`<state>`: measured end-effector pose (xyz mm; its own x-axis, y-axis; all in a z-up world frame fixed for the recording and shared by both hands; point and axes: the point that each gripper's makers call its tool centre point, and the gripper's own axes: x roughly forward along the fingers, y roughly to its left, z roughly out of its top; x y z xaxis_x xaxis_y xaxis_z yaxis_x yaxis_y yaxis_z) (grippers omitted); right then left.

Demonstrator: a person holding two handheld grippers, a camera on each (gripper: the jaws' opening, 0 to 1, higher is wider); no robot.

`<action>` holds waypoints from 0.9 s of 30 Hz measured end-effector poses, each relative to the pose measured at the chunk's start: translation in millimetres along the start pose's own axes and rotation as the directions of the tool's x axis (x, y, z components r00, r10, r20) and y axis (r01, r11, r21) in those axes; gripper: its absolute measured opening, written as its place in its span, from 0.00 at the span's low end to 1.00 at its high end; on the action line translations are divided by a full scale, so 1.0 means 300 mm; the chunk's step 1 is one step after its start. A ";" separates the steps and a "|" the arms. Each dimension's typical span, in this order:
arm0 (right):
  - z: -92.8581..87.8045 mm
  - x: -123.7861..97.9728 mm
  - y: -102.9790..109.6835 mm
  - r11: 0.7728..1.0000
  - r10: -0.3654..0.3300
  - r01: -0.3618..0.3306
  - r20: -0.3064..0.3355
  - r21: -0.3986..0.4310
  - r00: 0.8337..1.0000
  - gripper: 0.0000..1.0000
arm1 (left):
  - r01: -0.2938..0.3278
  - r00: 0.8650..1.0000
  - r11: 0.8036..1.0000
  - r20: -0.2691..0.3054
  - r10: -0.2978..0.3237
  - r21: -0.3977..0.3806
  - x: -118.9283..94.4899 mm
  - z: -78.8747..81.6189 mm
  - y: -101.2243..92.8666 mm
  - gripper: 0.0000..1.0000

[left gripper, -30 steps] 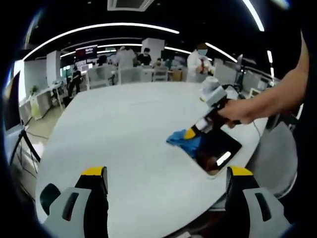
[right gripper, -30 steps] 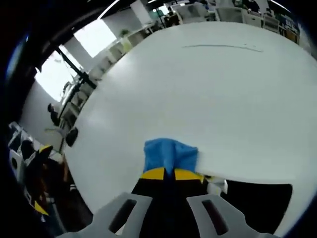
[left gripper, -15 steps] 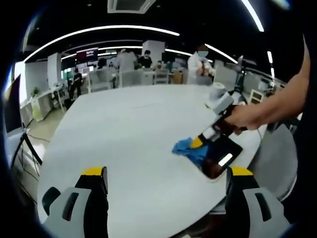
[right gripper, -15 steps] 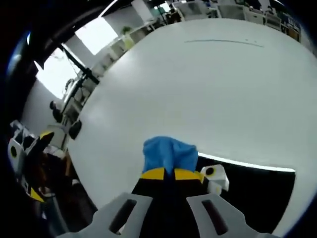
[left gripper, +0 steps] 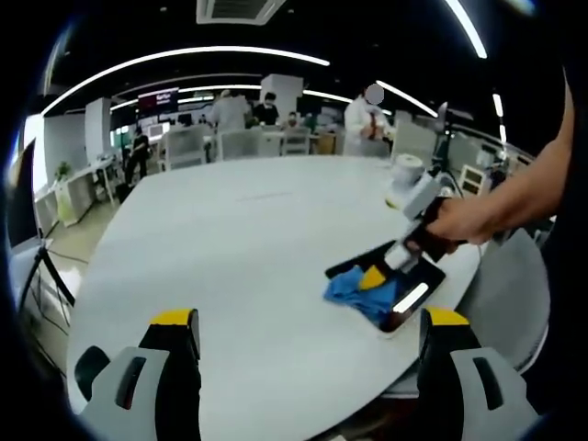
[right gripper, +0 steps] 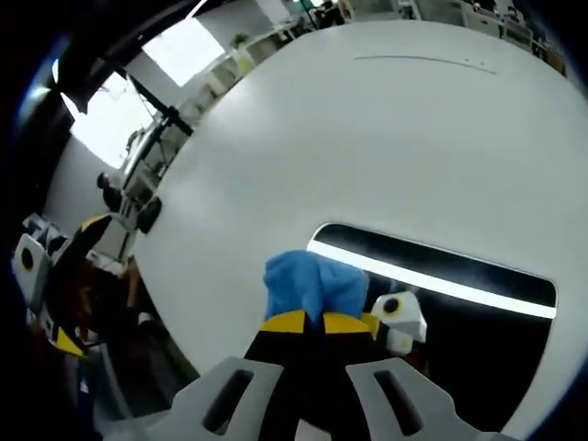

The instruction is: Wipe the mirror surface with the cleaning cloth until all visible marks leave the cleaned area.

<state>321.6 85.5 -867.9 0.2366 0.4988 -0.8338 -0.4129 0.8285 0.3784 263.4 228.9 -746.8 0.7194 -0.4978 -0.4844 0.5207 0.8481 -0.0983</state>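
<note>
1. A large white round table [left gripper: 230, 248] is seen in an open office lit by long ceiling strips; desks, chairs and standing people are visible at the far side.
2. A dark rectangular mirror [left gripper: 397, 287] lies flat near the right edge of the table, and a bright strip of ceiling light is reflected in it.
3. The blue cleaning cloth [left gripper: 354, 288] is bunched at the left edge of the mirror, partly on the glass and partly over the table.
4. The right gripper [left gripper: 374, 277] is held by a person's hand [left gripper: 452, 225] and is clenched on the cloth — its yellow-tipped jaws are pressed together, with the cloth sticking out beyond them in the right gripper view.
5. The left gripper [left gripper: 310, 323] is held back over the near side of the table, well apart from the mirror — its jaws stand wide apart with nothing between them.
</note>
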 end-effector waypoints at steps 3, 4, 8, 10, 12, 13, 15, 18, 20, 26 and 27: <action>0.002 0.000 -0.002 1.000 0.009 -0.009 0.001 -0.001 1.000 0.00 | -0.001 1.000 1.000 -0.004 0.001 0.005 -0.002 -0.002 0.002 1.00; 0.001 0.000 -0.002 1.000 0.014 -0.014 0.003 -0.005 1.000 0.00 | -0.001 1.000 1.000 -0.004 0.002 0.005 -0.003 0.000 0.001 1.00; -0.006 -0.013 -0.016 1.000 0.017 -0.017 0.008 -0.024 1.000 0.00 | -0.004 1.000 1.000 -0.002 0.004 0.007 -0.003 0.006 0.001 1.00; -0.011 -0.024 -0.036 1.000 0.019 -0.019 0.013 -0.015 1.000 0.00 | -0.003 1.000 1.000 0.000 0.003 0.009 -0.003 0.010 -0.002 1.00; -0.012 -0.030 -0.049 1.000 0.026 -0.026 0.020 -0.006 0.999 0.00 | -0.003 1.000 1.000 0.000 0.003 0.010 -0.006 0.013 -0.005 1.00; -0.015 -0.035 -0.059 1.000 0.027 -0.027 0.019 0.008 0.999 0.00 | -0.005 1.000 1.000 0.001 0.005 0.008 -0.006 0.012 -0.004 1.00; -0.019 -0.048 -0.077 1.000 0.021 -0.021 0.014 0.018 1.000 0.00 | -0.011 1.000 1.000 0.003 0.011 -0.003 -0.007 0.011 -0.001 1.00; -0.024 -0.064 -0.105 0.999 0.018 -0.019 0.023 0.036 1.000 0.00 | -0.016 1.000 1.000 0.011 0.016 -0.013 -0.007 0.013 -0.004 1.00; -0.032 -0.079 -0.130 0.999 0.011 -0.012 0.028 0.045 1.000 0.00 | -0.014 1.000 1.000 0.011 0.014 -0.011 -0.004 0.012 -0.012 1.00; -0.062 -0.140 -0.237 0.996 -0.011 0.007 0.045 0.086 0.999 0.00 | -0.007 1.000 1.000 0.023 0.007 -0.011 0.008 0.021 -0.034 1.00; -0.065 -0.149 -0.252 0.995 -0.013 0.008 0.047 0.100 0.999 0.00 | -0.004 1.000 1.000 0.024 0.004 -0.008 0.012 0.021 -0.041 1.00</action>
<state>324.9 -4.3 -867.1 0.2825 0.4996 -0.8189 -0.3213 0.8536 0.4100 262.7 215.6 -741.8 0.7322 -0.4986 -0.4640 0.5140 0.8515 -0.1038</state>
